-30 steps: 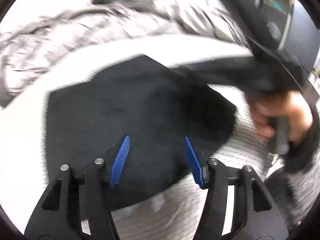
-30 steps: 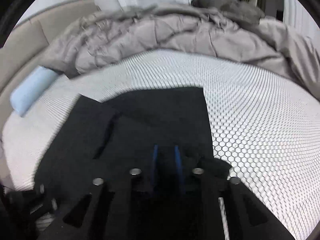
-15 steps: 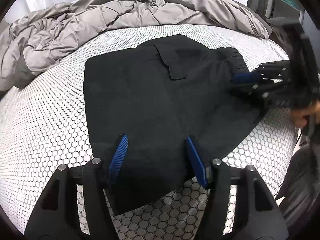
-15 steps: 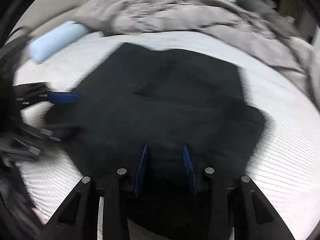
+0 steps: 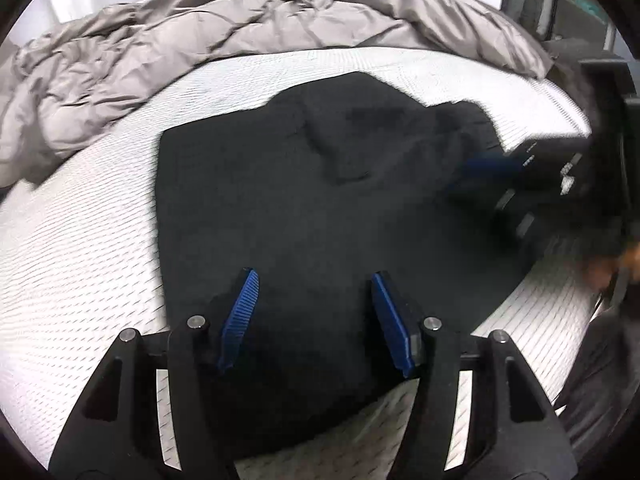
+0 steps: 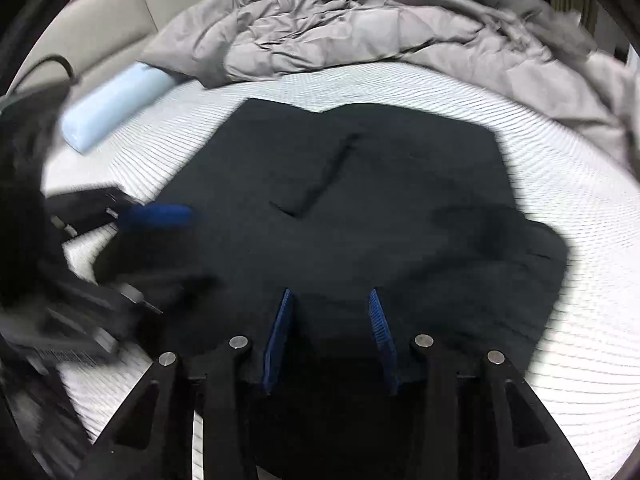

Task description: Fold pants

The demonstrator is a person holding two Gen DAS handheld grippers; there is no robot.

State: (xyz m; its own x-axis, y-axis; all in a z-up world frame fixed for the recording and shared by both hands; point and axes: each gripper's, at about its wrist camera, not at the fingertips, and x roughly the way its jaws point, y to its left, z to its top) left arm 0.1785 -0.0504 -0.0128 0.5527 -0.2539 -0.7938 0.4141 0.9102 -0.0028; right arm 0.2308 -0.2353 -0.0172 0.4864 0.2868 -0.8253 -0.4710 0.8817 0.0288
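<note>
The black pants (image 5: pixel 320 184) lie folded and flat on the white patterned bed sheet (image 5: pixel 80 240). My left gripper (image 5: pixel 314 280) is open just above their near edge, with the dark cloth lying under the gap and neither pad pressing it. In the right wrist view the pants (image 6: pixel 400 208) fill the middle. My right gripper (image 6: pixel 330 296) hangs over their near edge with its jaws opening. Cloth lies below and between the blue pads (image 6: pixel 378 320), and they do not clamp it. Each gripper shows blurred at the side of the other's view.
A rumpled grey duvet (image 5: pixel 200 40) is piled along the far side of the bed. A light blue bolster (image 6: pixel 108 104) lies by the beige headboard (image 6: pixel 100 20). A person's hand (image 5: pixel 600 268) shows at the bed's right edge, where the mattress drops off.
The right gripper's jaws have gone from nearly closed on the cloth to well apart. Both grippers have come down toward the bed, and the pants now lie flat. The left jaws stay open.
</note>
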